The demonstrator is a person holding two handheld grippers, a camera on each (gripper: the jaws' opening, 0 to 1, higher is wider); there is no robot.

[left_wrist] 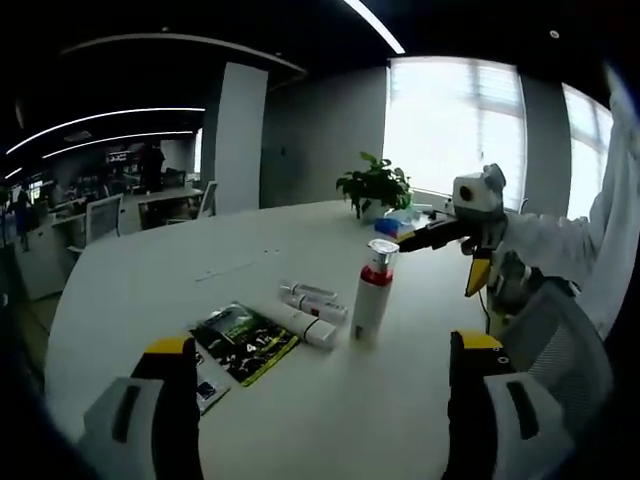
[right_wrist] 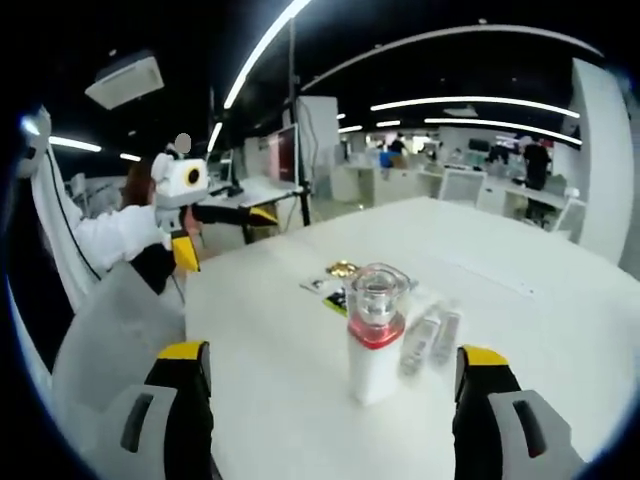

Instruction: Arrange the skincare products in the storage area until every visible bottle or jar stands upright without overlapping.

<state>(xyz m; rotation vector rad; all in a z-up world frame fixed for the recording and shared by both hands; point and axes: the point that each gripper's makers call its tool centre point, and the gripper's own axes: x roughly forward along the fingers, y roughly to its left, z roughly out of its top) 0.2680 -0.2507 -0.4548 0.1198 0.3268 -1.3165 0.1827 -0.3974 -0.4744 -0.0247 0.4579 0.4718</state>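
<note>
A white bottle [left_wrist: 370,295] with a red band and a clear cap stands upright on the white table [left_wrist: 180,260]. Two small tubes [left_wrist: 308,310] lie flat just left of it, close together. My left gripper [left_wrist: 322,345] is open and empty, short of these things. My right gripper [left_wrist: 443,262] comes in from the right, open, its upper yellow tip near the bottle's cap. In the right gripper view the bottle [right_wrist: 375,345] stands just ahead of my open right gripper [right_wrist: 333,352], the tubes [right_wrist: 430,338] lie to its right, and my left gripper [right_wrist: 225,235] hovers open at the left.
A black and green packet [left_wrist: 243,342] lies flat left of the tubes, with a smaller packet [left_wrist: 210,385] beside it. A potted plant [left_wrist: 375,185] and a blue box [left_wrist: 395,226] stand at the far edge. A grey chair [left_wrist: 560,345] sits at the right.
</note>
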